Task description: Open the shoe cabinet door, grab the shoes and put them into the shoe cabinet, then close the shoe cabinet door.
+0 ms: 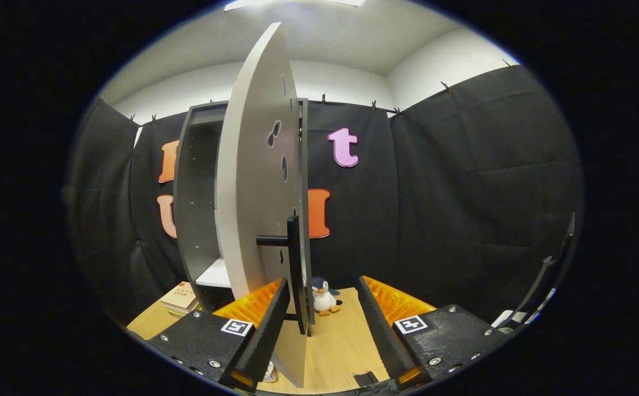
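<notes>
My gripper (322, 322) sits with its fingers spread wide, pinching nothing. The shoe cabinet door (253, 209) stands swung out toward me, seen almost edge-on, and its lower edge drops down between my fingers, close against the left one. The door's dark bar handle (293, 269) juts out just ahead of that left finger — I cannot tell whether the finger touches the door. Behind the door the shoe cabinet (198, 192) stands open, a pale shelf (215, 275) showing low inside it. A small toy penguin (324, 297) sits on the wooden table (336, 346) just right of the door's foot, and a stack of books (179, 300) lies left of the cabinet's base.
</notes>
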`<action>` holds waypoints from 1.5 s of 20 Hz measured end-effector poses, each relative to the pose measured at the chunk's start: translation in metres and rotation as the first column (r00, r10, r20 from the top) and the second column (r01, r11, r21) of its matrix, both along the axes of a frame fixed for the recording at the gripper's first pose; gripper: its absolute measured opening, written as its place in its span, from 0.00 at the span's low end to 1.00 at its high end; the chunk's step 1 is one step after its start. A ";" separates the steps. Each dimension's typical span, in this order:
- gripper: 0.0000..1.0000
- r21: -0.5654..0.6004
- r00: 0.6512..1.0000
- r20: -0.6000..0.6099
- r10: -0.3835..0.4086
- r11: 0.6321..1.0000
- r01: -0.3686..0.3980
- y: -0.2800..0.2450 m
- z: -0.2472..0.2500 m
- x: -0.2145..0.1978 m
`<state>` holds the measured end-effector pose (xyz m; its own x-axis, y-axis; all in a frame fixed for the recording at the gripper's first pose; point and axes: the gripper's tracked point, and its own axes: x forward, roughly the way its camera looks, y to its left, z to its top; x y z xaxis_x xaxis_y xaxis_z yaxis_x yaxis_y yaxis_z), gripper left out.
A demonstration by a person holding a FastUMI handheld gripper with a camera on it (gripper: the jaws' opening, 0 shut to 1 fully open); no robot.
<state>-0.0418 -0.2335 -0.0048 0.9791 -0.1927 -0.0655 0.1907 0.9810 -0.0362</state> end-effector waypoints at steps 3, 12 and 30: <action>0.79 -0.022 1.000 0.000 -0.010 1.000 0.010 -0.004 0.005 -0.008; 0.79 -0.035 0.993 0.008 -0.118 0.992 0.119 -0.039 0.008 -0.025; 0.80 0.030 0.995 -0.022 0.093 0.995 -0.093 0.109 -0.016 -0.030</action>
